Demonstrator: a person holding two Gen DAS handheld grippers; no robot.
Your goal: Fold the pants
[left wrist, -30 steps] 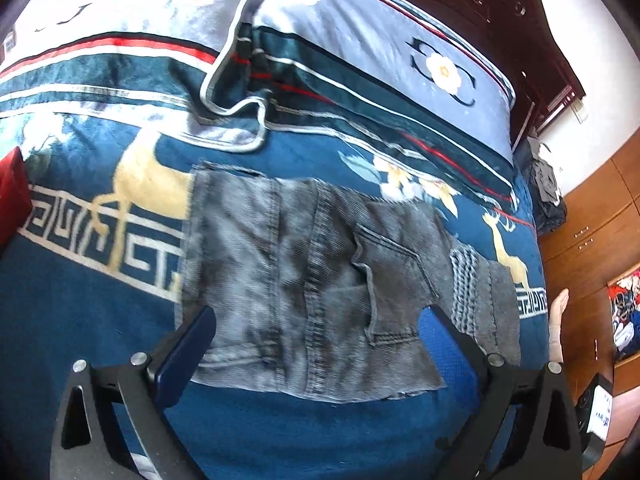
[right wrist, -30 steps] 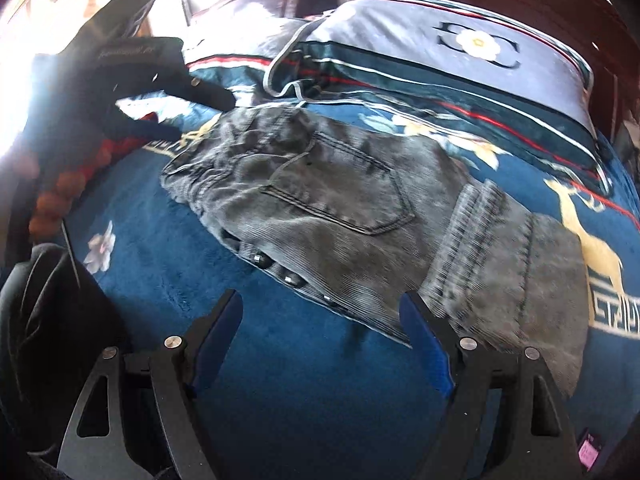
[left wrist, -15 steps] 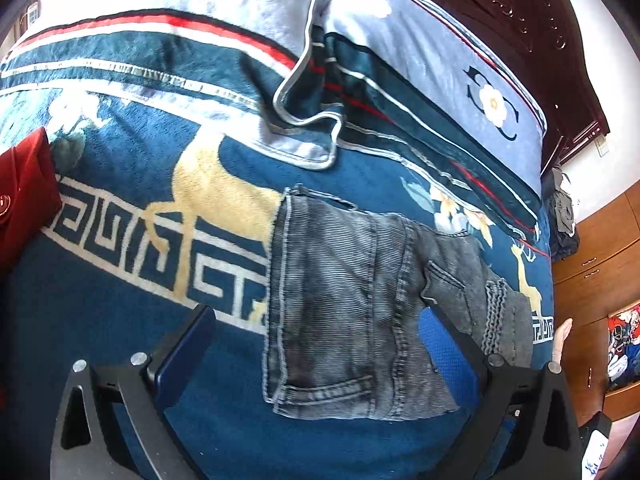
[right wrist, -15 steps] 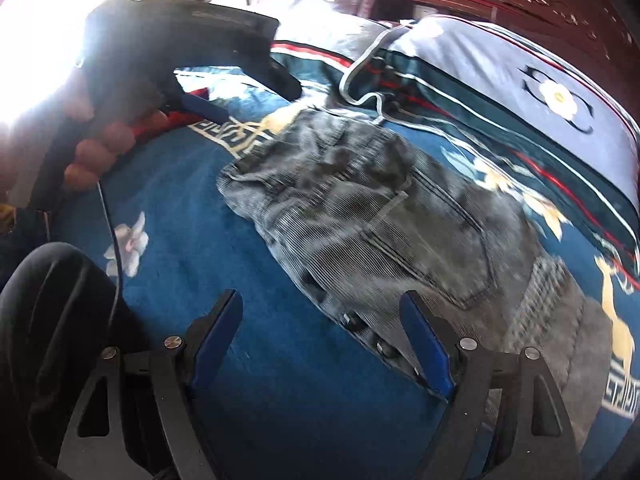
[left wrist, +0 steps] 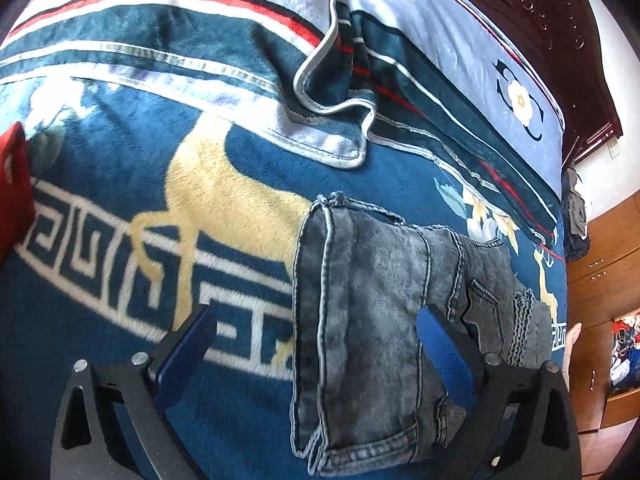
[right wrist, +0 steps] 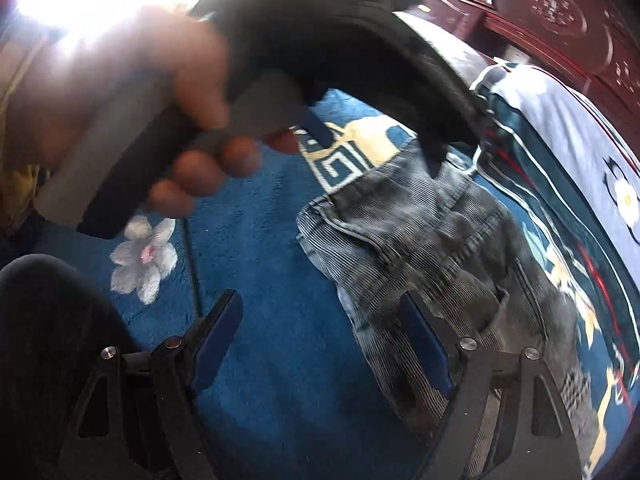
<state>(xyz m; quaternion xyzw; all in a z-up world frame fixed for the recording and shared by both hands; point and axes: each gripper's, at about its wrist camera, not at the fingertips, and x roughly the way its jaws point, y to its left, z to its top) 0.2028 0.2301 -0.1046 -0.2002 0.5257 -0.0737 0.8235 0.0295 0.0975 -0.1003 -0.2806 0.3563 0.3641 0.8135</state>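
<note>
now we hover over the folded grey washed-denim pants (left wrist: 372,320) on the blue deer-patterned plush bed (left wrist: 120,184).
both tools, left (left wrist: 316,344) and right (right wrist: 324,340), gape wide, empty; denim looks thick, limp, so we'd pinch its stitched hem.

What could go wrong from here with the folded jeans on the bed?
1. Both grippers, left and right, are open and hold nothing. A grasp of only the top layer of the jeans could pull the fold apart.
2. The left gripper crowds the right wrist view, close above the jeans, so the two could collide.
3. The plush blanket may drag on the denim.
</note>
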